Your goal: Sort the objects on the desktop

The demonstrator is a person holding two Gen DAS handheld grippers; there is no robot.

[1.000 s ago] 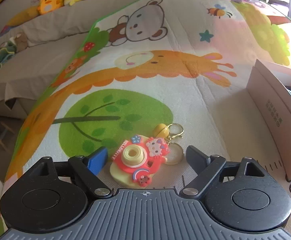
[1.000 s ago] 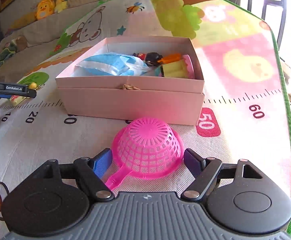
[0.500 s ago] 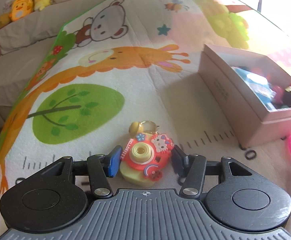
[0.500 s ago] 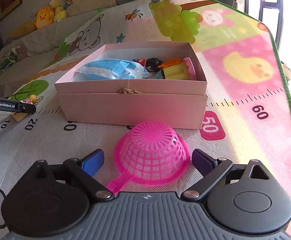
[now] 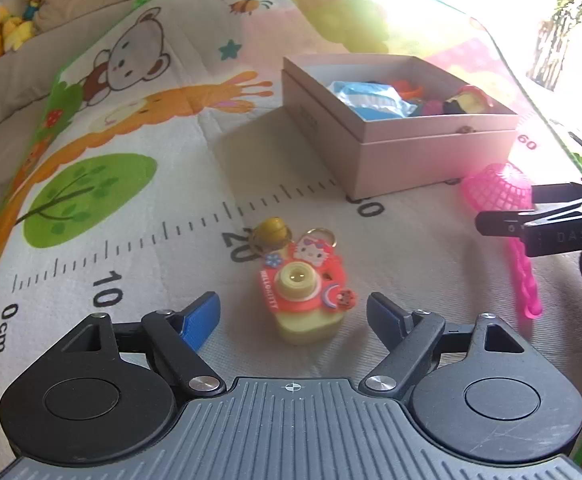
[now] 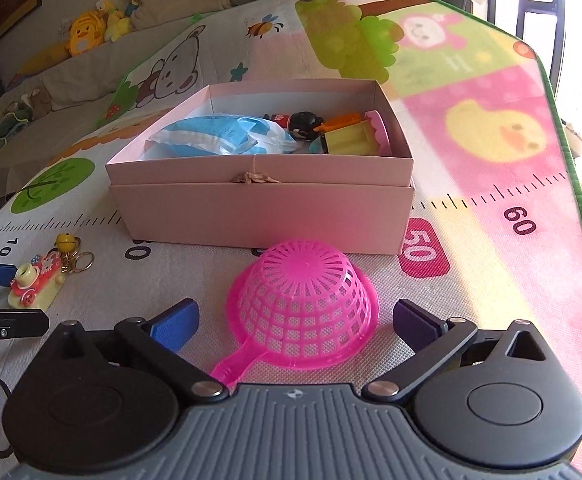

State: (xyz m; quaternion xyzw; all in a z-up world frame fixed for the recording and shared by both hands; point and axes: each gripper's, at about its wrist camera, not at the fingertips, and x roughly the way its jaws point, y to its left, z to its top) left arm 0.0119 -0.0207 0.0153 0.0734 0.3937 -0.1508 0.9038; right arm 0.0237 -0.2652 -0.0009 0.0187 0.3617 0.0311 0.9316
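A red and yellow Hello Kitty camera keychain (image 5: 301, 288) with a gold bell and rings lies on the play mat. My left gripper (image 5: 293, 314) is open, its fingers either side of the keychain and apart from it. The keychain also shows in the right wrist view (image 6: 37, 280). A pink plastic strainer (image 6: 303, 312) lies upside down on the mat, handle toward me. My right gripper (image 6: 295, 320) is open wide around it without touching. The strainer also shows in the left wrist view (image 5: 499, 188). The pink box (image 6: 259, 208) holds several toys and a blue packet.
The cartoon play mat (image 6: 471, 272) has a printed ruler and a green edge at the right. A sofa with plush toys (image 6: 91, 32) stands behind. The right gripper's fingers (image 5: 551, 216) show at the right of the left wrist view.
My left gripper was closed in on the keychain half a second ago; it has opened wide and the keychain lies free on the mat. The view has swung right. My right gripper opened slightly wider.
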